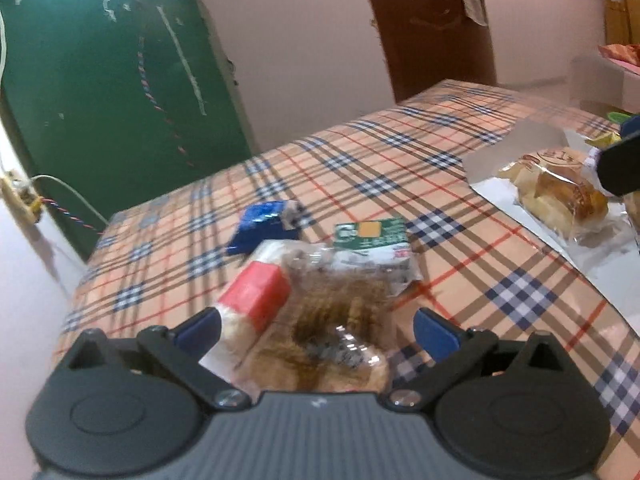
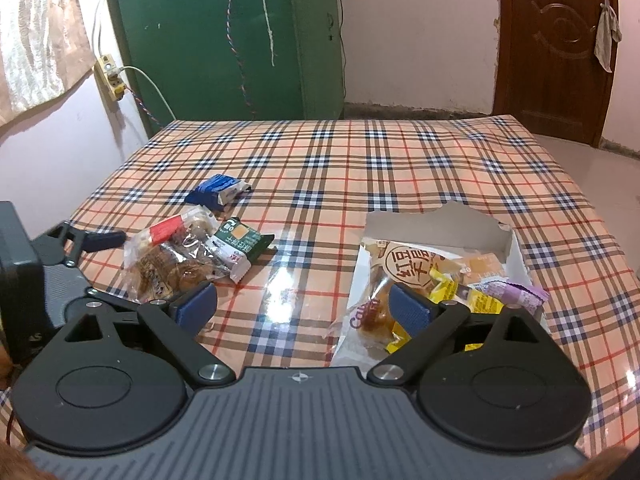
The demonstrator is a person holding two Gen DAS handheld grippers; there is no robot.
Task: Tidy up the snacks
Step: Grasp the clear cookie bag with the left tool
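Observation:
My left gripper (image 1: 316,330) is open, its blue fingertips on either side of a clear-wrapped brown pastry (image 1: 332,332) with a red label, lying on the plaid table; the wrapper touches neither pad that I can see. It also shows in the right wrist view (image 2: 168,264), with the left gripper (image 2: 100,240) around it. A green snack packet (image 1: 372,236) and a blue packet (image 1: 264,224) lie just beyond. My right gripper (image 2: 304,306) is open and empty, beside a white cardboard box (image 2: 516,256) holding several wrapped snacks (image 2: 424,272).
The plaid tablecloth (image 2: 360,168) covers the table. A green cabinet (image 2: 224,36) stands behind the far edge, a brown door (image 2: 556,48) at the back right. A wall socket with cables (image 2: 110,76) hangs at the left.

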